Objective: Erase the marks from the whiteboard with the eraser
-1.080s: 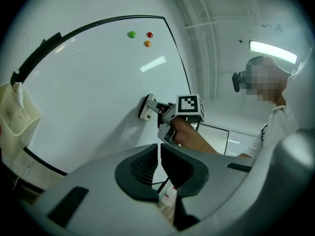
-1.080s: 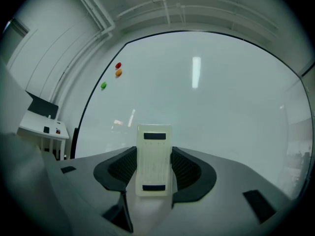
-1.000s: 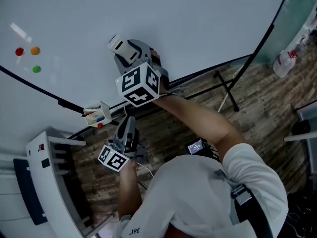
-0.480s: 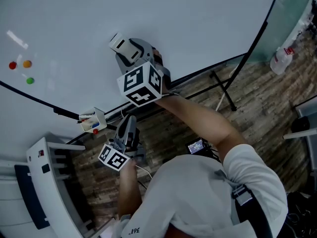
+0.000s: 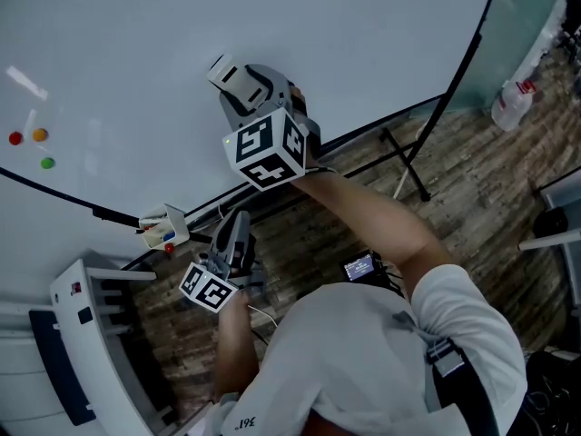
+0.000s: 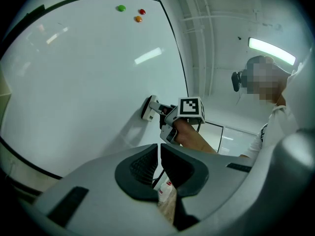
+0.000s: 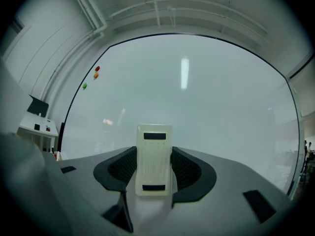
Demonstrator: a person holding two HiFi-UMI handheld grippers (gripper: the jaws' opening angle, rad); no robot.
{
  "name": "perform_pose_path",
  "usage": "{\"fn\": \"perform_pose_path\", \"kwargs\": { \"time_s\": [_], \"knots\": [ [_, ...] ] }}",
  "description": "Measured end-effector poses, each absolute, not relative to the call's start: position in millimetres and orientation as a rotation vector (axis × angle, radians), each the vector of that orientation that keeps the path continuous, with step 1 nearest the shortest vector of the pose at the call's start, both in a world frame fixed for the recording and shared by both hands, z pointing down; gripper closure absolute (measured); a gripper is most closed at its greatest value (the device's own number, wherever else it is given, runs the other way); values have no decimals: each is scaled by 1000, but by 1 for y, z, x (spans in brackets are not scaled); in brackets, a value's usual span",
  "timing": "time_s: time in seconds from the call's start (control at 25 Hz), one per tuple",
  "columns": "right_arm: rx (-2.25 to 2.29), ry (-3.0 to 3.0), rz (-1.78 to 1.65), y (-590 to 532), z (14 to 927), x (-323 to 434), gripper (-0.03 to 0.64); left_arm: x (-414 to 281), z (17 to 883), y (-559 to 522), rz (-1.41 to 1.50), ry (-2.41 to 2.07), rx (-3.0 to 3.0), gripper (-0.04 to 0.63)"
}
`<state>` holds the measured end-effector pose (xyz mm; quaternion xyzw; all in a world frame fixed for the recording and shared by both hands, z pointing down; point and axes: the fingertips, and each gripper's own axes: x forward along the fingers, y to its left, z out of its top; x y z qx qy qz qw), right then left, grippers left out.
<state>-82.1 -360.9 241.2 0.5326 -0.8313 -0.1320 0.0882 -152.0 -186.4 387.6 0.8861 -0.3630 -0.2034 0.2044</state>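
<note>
A white eraser [image 7: 154, 160] stands between the jaws of my right gripper [image 7: 154, 167], which is shut on it. In the head view the right gripper [image 5: 243, 91] holds that eraser [image 5: 229, 73] against the whiteboard [image 5: 300, 34]. The left gripper view shows the same eraser [image 6: 147, 107] pressed flat on the whiteboard [image 6: 83, 82]. I see no pen marks on the board around it. My left gripper [image 5: 234, 234] hangs low beside the board's lower edge, its jaws [image 6: 159, 167] shut with nothing between them.
Red, orange and green magnets [image 5: 29, 145] stick to the board at the far left. A small box of markers [image 5: 163, 229] sits on the board's ledge. A white cabinet [image 5: 91, 334] stands lower left, a plastic bottle [image 5: 510, 104] on the wooden floor at right.
The right gripper has slid the eraser a little to the right along the board. The head view has shifted, so magnets and marker box appear lower left. The left gripper stays put.
</note>
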Motion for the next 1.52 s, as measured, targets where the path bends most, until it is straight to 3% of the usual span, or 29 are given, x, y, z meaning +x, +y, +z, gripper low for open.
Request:
{"fn": "perform_pose_path", "kwargs": {
  "time_s": [1.52],
  "knots": [
    [1677,-2374,-419,-399,248,99,376,-7,394,-241,-515,-860,2498,588]
  ]
}}
